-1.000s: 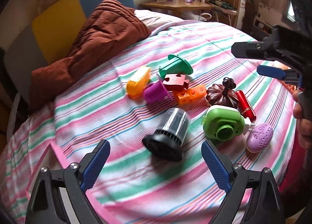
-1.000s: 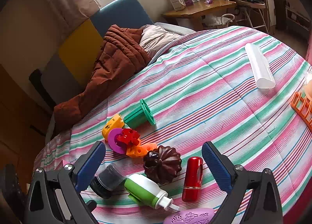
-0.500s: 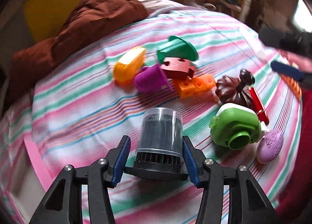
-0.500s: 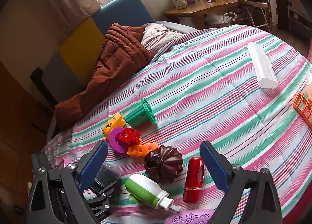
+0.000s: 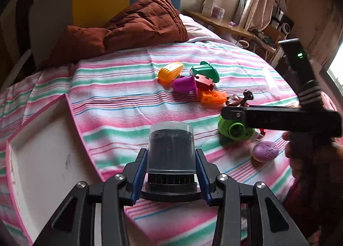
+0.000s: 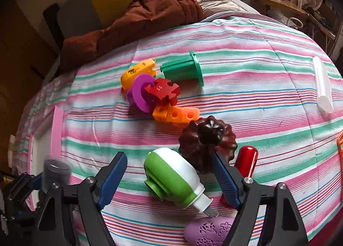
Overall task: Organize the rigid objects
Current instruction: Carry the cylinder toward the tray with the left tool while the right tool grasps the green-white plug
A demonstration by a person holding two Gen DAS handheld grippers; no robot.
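Note:
My left gripper (image 5: 171,178) is shut on a black cylinder with a clear cap (image 5: 171,149) and holds it above the striped bedspread, beside a pink-rimmed white box (image 5: 42,160). My right gripper (image 6: 169,178) is open, its jaws on either side of a green and white bottle (image 6: 173,178). A dark brown fluted mould (image 6: 206,138), a red tube (image 6: 246,160) and a purple oval soap (image 6: 209,232) lie close to it. The right gripper also shows in the left wrist view (image 5: 278,118), over the green bottle (image 5: 234,129).
Further back lie an orange holed block (image 6: 176,115), a red puzzle piece (image 6: 161,90), a purple disc piece (image 6: 139,93), a yellow piece (image 6: 137,72) and a green cup shape (image 6: 182,69). A white tube (image 6: 322,84) lies right. A brown quilt (image 5: 133,25) is behind.
My left gripper closed on the black cylinder and lifted it toward the white box. My right gripper moved down and forward around the green bottle.

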